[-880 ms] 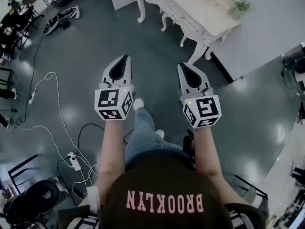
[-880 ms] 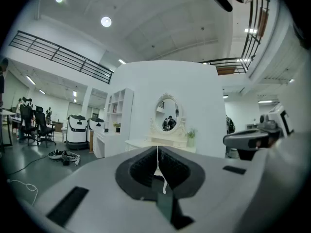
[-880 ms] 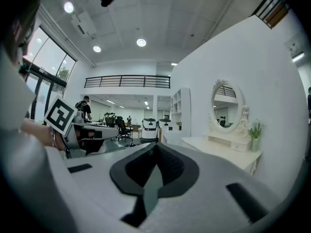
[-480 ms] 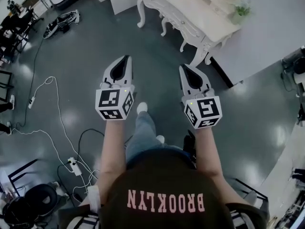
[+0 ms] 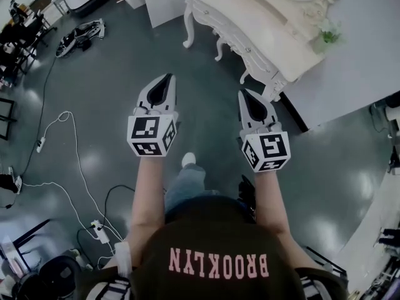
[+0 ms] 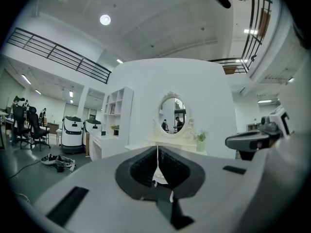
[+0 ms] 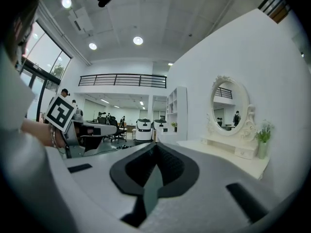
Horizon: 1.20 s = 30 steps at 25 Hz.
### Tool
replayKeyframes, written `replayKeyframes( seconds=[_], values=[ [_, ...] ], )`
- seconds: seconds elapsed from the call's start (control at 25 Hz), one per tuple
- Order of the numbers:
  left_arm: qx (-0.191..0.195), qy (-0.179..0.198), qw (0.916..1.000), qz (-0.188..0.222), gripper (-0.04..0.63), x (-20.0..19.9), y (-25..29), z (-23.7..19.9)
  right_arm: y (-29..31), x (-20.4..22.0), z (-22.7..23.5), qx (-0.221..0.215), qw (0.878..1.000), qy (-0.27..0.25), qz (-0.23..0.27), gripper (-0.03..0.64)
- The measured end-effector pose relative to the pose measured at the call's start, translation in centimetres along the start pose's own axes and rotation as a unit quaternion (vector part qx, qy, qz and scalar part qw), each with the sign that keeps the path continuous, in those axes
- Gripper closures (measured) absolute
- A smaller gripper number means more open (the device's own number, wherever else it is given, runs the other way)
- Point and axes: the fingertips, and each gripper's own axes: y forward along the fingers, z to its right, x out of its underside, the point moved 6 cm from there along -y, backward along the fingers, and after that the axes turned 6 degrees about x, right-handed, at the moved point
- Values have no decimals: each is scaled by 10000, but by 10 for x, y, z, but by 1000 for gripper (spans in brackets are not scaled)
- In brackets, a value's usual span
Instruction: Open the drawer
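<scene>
White dressing table point(image 5: 232, 6) with curved legs stands ahead of both claws, closer to the right one's tip than to the left's. Its drawer front point(image 5: 242, 44) runs along the side that faces them, well apart from either tip and untouched. The left gripper point(image 5: 165, 77) points level towards the table, jaws pressed together with nothing between them. Straight beyond its tip are the oval mirror point(image 6: 171, 113) and a small potted plant point(image 6: 200, 141). The right gripper point(image 5: 243, 94) is level too, jaws closed and empty, with the mirror and tabletop off to the right of its tip. Below both claws lies grey glossy floor point(image 5: 112, 86), and white cables point(image 5: 74, 155) trail off to the left gripper's left.
</scene>
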Motion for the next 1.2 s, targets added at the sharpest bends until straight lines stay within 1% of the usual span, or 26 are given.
replayKeyframes(
  seconds=[0.2,0.44,0.52,0.64,0.72,0.84,0.88,1.08,1.2],
  values=[
    [132,-14,9999,-16,589,-2,49,-38,57,-2,7,93,10000,7,-30,621],
    [330,34,9994,-103,589,0,94,-81,116,1,9,200,9997,41,-146,621],
    [394,33,9992,-72,589,-4,106,-96,134,-3,8,231,9996,36,-136,621],
    [526,16,9986,78,589,-12,118,-113,156,-6,4,277,9995,32,-146,621],
    [631,88,9979,125,589,-13,126,-118,168,-6,5,295,9994,52,-179,620],
    [729,314,9968,34,589,-9,138,-124,185,-4,7,307,9992,48,-249,621],
    [734,334,9967,11,589,-7,141,-127,190,-4,7,297,9992,33,-268,621],
    [757,119,9970,103,589,-6,156,-144,220,-2,12,224,9993,19,-304,621],
    [660,-120,9973,284,589,-6,168,-160,240,-2,16,210,9995,13,-253,621]
  ],
)
